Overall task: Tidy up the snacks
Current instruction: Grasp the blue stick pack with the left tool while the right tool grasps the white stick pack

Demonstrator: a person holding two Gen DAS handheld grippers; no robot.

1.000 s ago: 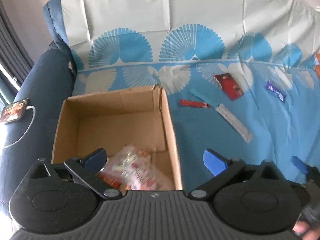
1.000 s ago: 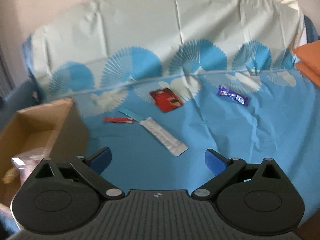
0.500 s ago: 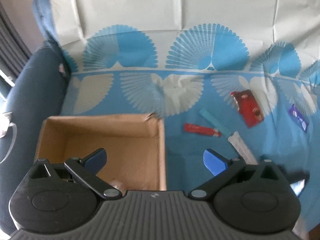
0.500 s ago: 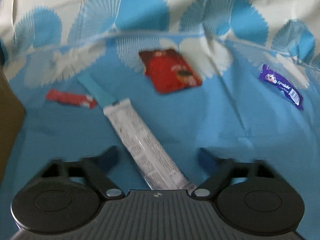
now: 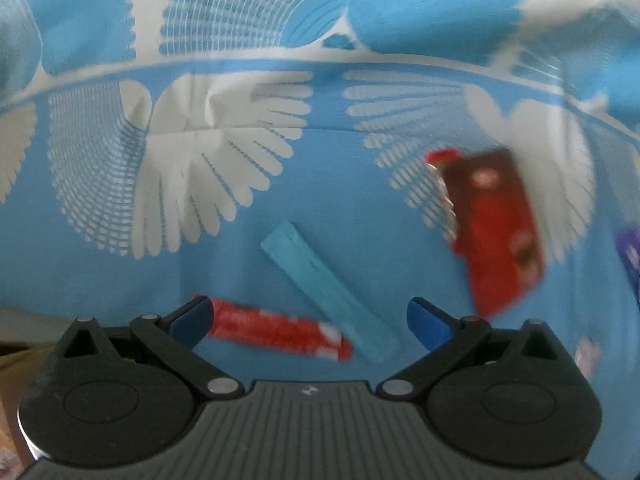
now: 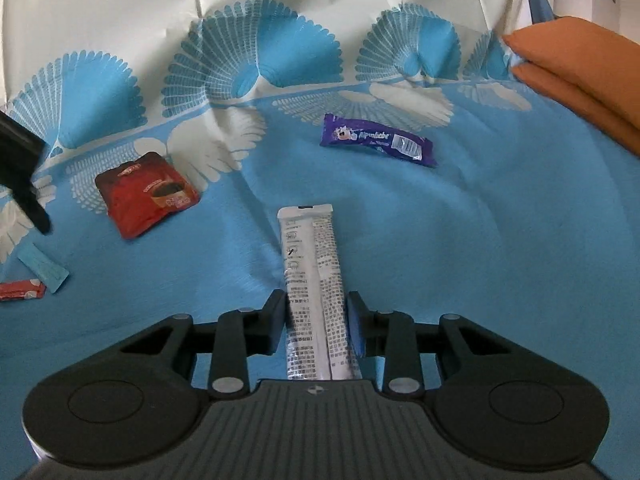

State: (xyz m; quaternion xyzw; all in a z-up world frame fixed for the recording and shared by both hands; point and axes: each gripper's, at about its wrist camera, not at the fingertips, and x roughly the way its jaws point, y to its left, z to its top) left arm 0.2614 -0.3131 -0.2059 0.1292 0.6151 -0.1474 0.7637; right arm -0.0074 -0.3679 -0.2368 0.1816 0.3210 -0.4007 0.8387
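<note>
Open cloth to the right, clutter to the left

The right gripper (image 6: 316, 312) had bare blue cloth (image 6: 500, 248) ahead and to its right, with only the purple bar (image 6: 376, 141) and an orange cushion (image 6: 580, 72) farther back. The left gripper (image 5: 308, 318) hung over a red stick (image 5: 276, 330) and a light blue packet (image 5: 328, 294) lying close together (touching, perhaps), with the red sachet (image 5: 496, 228) off to its right.

Purple snack bar (image 6: 377, 140) – "Alpenliebe" in white, white sachet's (image 6: 316, 280) fine print – too small to read
</note>
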